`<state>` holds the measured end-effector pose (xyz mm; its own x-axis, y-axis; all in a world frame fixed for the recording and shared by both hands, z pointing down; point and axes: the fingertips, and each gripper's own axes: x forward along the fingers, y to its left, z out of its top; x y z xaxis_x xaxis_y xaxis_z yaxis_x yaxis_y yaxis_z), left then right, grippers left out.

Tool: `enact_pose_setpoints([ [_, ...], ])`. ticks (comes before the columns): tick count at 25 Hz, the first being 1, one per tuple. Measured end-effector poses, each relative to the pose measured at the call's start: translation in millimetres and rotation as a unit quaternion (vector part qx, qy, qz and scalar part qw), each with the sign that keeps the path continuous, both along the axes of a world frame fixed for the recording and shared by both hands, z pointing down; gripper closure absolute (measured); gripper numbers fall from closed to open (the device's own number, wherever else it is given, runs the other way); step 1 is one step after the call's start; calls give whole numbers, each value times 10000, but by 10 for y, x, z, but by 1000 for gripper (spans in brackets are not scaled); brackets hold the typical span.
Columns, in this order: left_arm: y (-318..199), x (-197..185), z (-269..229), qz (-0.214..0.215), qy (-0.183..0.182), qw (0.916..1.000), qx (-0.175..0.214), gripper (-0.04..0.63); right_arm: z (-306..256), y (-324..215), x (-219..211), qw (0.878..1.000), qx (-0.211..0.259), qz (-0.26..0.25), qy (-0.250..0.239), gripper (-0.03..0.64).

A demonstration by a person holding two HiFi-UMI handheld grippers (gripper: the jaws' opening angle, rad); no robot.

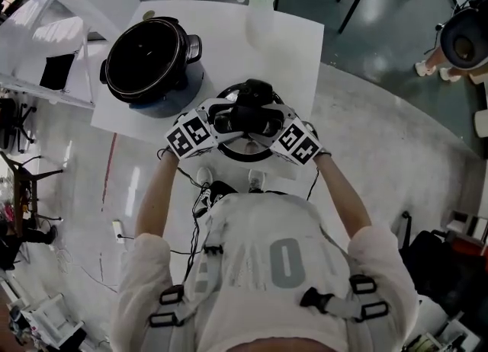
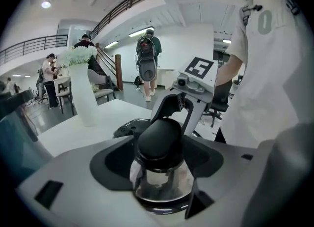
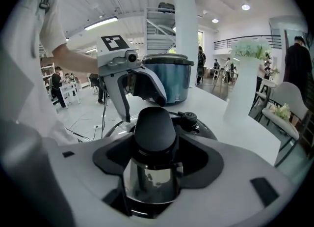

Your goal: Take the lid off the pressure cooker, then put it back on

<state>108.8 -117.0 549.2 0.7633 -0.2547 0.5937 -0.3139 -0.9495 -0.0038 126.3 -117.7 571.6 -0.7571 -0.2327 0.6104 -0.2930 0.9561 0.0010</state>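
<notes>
Lid [image 1: 245, 157] lies off the cooker [image 1: 145, 61], at the table [image 1: 297, 46] edge nearest me. Left gripper [image 1: 221, 120] and right gripper [image 1: 271, 122] straddle its handle [image 1: 248, 114], jaws apart, apparently not yet clamped. Recommend I close both evenly and lift level.
</notes>
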Motion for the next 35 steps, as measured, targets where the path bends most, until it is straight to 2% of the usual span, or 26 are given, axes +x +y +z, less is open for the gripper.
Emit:
enact_pose_setpoints([
  [3,-83,-68,92,-27,-188,9998,2,310,22,8,-9,10000,-53,-15,-29,337],
  [9,-56,9,174,130,-122,9992,-366,313,48,25,-21,9997,-173,-102,-164,337],
  [21,10,86,107,303,-262,9990,-206,325,-51,85,37,9997,-58,-220,33,341],
  [24,20,107,-159,301,-199,9993,-114,325,-326,90,54,9996,48,-201,-169,341],
  [28,-64,71,-758,270,-67,9996,48,325,-926,1,13,9984,166,-288,-462,341],
  [35,-285,-251,-1774,222,-146,9969,735,324,-1922,-231,-327,9939,781,-399,-662,342],
])
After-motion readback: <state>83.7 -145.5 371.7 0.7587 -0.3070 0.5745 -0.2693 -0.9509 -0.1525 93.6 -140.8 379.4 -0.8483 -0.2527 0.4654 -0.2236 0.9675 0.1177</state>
